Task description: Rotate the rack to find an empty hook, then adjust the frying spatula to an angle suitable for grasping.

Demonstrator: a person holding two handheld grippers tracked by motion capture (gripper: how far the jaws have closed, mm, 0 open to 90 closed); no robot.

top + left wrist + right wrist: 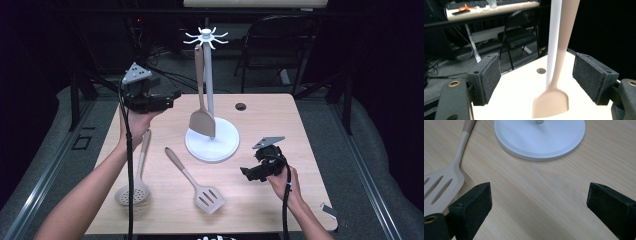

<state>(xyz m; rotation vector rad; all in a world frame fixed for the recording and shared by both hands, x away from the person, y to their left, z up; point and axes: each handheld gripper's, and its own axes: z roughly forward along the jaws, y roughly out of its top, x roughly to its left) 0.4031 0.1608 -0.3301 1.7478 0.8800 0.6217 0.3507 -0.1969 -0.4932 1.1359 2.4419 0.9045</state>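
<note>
I am holding the left gripper [172, 98] released, facing the solid spatula [202, 121] hanging on the white stand [212, 142]; right gripper [248, 173], jaws spread, is waiting beside the stand's base over the surface [270, 115].

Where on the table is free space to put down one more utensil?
Free: the right strip between the stand base and the table edge, and the back-right corner. Crowded: front left, with the skimmer and slotted turner.

text: none readable | labels: none | brands: none | numbers: none | signs: none | checked: utensils, stand, bench, both gripper views
</note>
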